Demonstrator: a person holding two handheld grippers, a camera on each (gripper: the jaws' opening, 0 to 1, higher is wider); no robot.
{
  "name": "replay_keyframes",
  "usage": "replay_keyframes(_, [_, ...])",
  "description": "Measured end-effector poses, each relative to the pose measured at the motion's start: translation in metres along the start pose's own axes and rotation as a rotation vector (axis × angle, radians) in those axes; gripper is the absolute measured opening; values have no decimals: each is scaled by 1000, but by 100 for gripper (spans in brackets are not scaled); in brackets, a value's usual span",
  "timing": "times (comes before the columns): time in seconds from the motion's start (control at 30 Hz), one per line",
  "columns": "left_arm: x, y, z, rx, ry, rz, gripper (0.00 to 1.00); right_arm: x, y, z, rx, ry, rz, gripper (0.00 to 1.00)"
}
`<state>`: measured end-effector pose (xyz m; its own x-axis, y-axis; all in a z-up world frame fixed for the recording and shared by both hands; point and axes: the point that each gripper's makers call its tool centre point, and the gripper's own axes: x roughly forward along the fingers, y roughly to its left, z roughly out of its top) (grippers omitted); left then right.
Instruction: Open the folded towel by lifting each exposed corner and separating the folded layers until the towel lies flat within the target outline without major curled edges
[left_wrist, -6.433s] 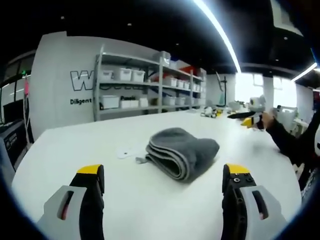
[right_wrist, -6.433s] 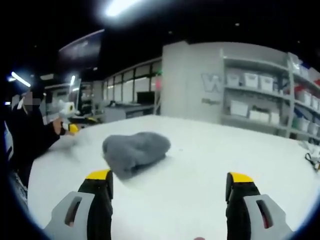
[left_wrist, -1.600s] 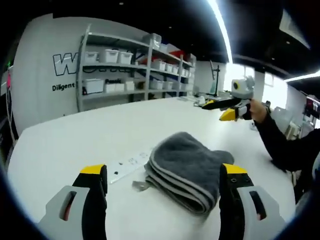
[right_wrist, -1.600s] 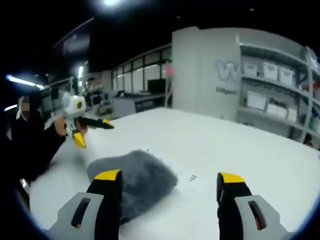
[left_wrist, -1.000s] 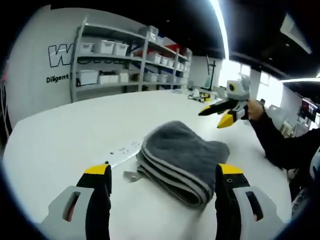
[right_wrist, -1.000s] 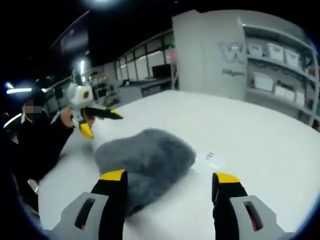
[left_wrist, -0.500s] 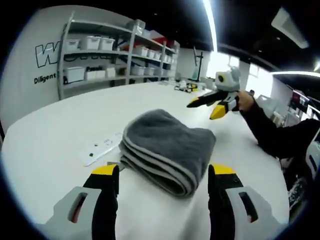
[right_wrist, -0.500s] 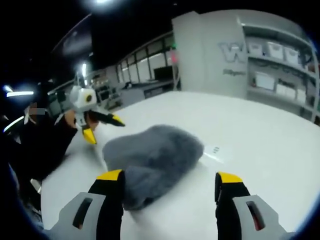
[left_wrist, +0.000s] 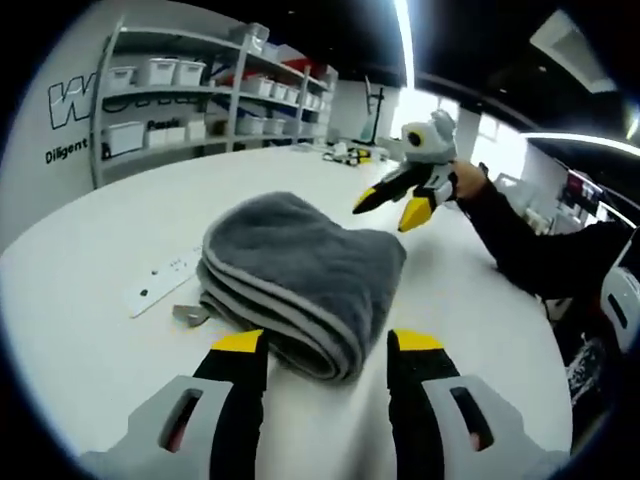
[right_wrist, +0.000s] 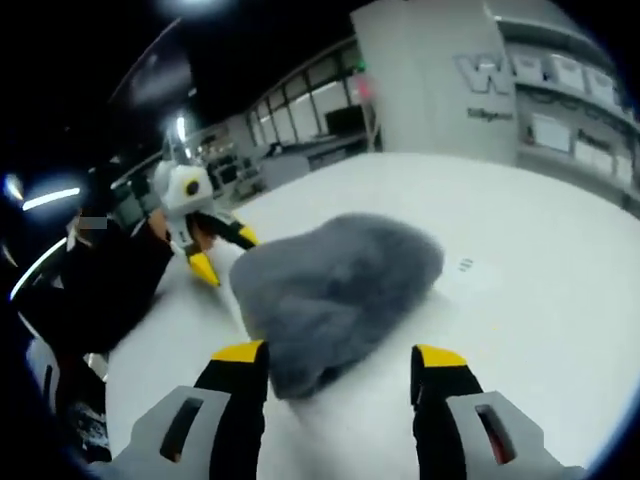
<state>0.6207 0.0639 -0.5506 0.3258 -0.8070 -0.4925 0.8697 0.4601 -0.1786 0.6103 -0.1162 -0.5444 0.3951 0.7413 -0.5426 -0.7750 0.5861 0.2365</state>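
towel still folded in a thick stack, mid-table, well in from the edges | left gripper jaws apart, empty, lined up on its layered edge to reach a corner | right gripper jaws apart, empty, at opposite rounded side

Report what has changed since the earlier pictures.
Both grippers have closed in on the folded towel: the left gripper now frames its layered edge, and the right gripper frames its near end. Neither has taken hold. The towel is still folded on the white table, beside the white strip.
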Motion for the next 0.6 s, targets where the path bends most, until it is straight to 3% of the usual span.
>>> replay_keyframes(0.1, [-1,2,-2,-24,2,-13,44,2,-2,-3,-11,15,-1,65])
replay_keyframes(0.4, [1,-6,-2,-37,10,-46,37,7,6,-12,-23,62,42,56])
replay_keyframes(0.53, [17,-53,-14,-44,0,-45,33,9,7,-11,-20,61,46,50])
replay_keyframes(0.6, [10,-27,-8,-47,3,-46,30,10,7,-10,5,52,57,50])
